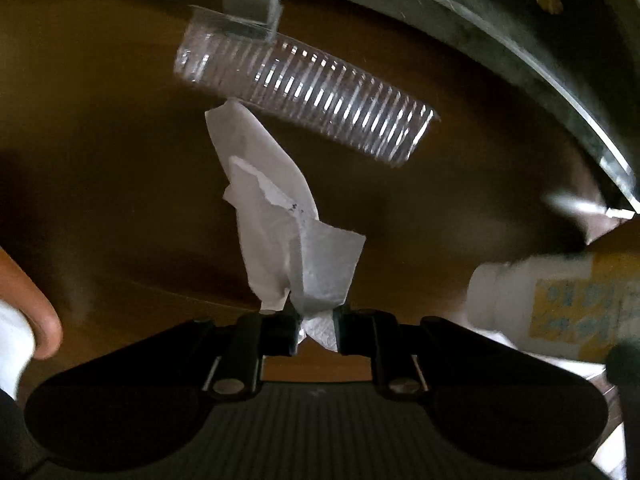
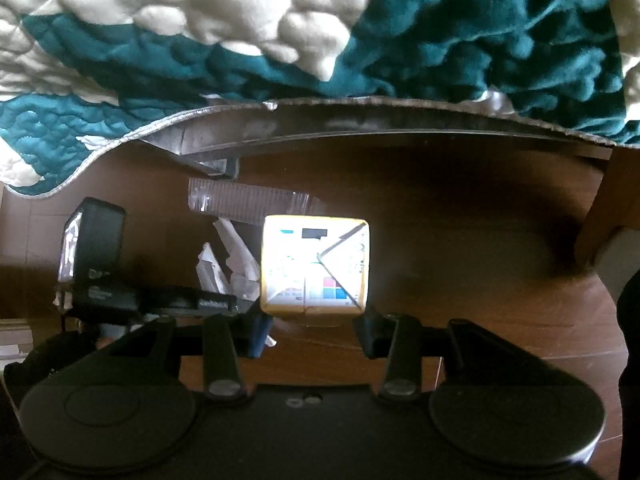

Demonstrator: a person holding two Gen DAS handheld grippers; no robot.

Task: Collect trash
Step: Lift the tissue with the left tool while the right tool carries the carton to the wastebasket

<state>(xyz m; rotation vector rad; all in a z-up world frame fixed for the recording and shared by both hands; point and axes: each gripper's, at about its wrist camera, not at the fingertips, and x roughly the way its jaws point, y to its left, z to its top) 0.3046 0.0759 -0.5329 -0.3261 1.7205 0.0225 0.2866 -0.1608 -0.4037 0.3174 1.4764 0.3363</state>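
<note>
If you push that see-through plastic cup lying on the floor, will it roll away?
Probably yes. The cup lies on its side on the smooth brown floor, so a nudge would likely roll it, curving because one end is wider. It looks thin and empty, so it is likely very light and might crumple if squeezed hard.

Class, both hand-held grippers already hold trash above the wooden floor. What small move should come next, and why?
Probably carry both loads away to a bin, none visible. The left hand-held gripper pinches the tissue, the right grips the carton; the plastic cup must wait.
</note>
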